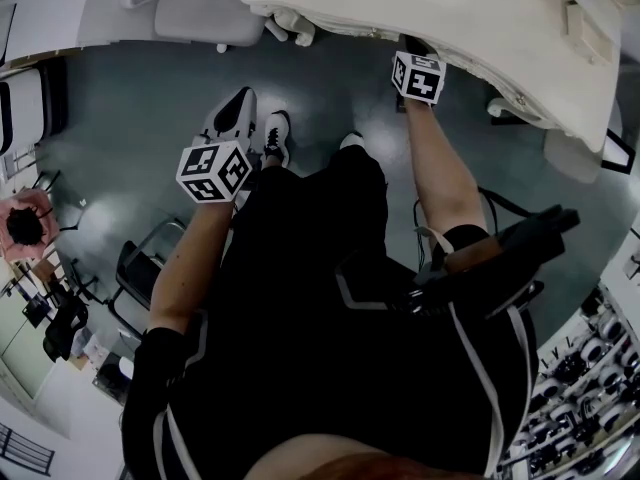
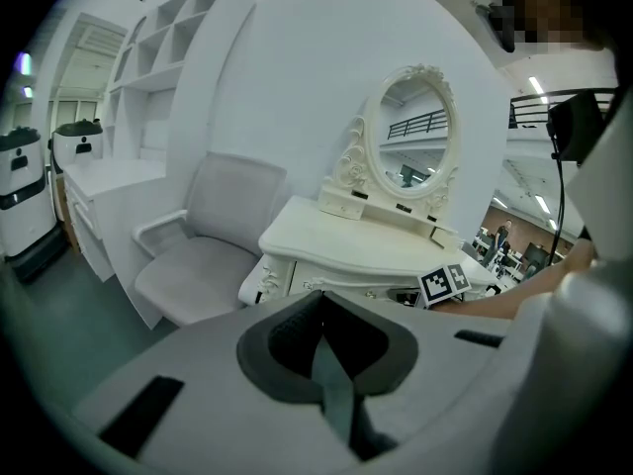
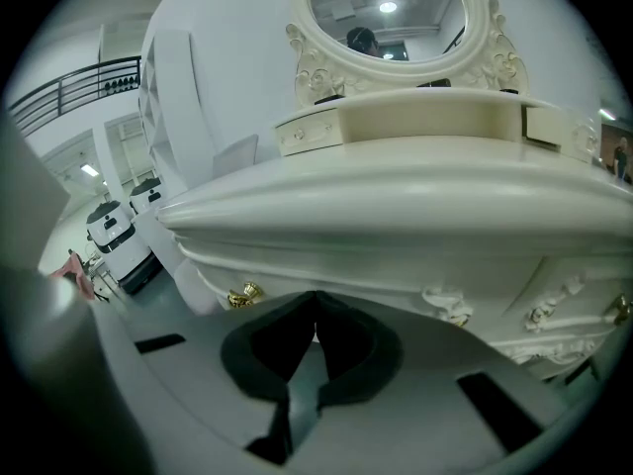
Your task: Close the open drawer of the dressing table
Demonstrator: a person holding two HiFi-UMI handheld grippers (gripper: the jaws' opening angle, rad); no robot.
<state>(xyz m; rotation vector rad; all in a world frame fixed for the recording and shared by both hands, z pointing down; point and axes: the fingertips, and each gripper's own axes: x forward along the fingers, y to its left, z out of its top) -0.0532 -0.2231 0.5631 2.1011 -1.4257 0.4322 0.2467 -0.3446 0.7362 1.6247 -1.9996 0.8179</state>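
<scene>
A: The right claw (image 3: 316, 310) is pressed together on nothing. Its tip sits right up at the front of the drawer (image 3: 381, 275), tucked under the front edge of the bench (image 3: 396, 206). What could spoil the push for the person?

B: The tip is narrow, and the drawer front is carved and curved. If the push lands off the middle, the drawer may skew in its runners and jam part-way in

A: Is the drawer out at all?

B: The right gripper view is too close to tell. In the left gripper view a dark gap shows along the bench's front edge beside the right claw, so it is probably out a little

A: Any other risks?

B: The tip could ride up off the drawer front and knock the overhanging front edge, or slip below the drawer and lose contact. The gold knob (image 3: 242, 293), towards the left end of the front edge, is near enough to snag if the hand drifts sideways. A hard shove might also rock the mirror (image 3: 391, 8) at the bench's back edge

A: And the left claw (image 2: 318, 310)?

B: It is closed too, and empty. It hangs well back from the bench, facing it and the chair (image 2: 203, 255) by its left end. It steadies nothing, so if the drawer binds, the whole bench could shift
</scene>
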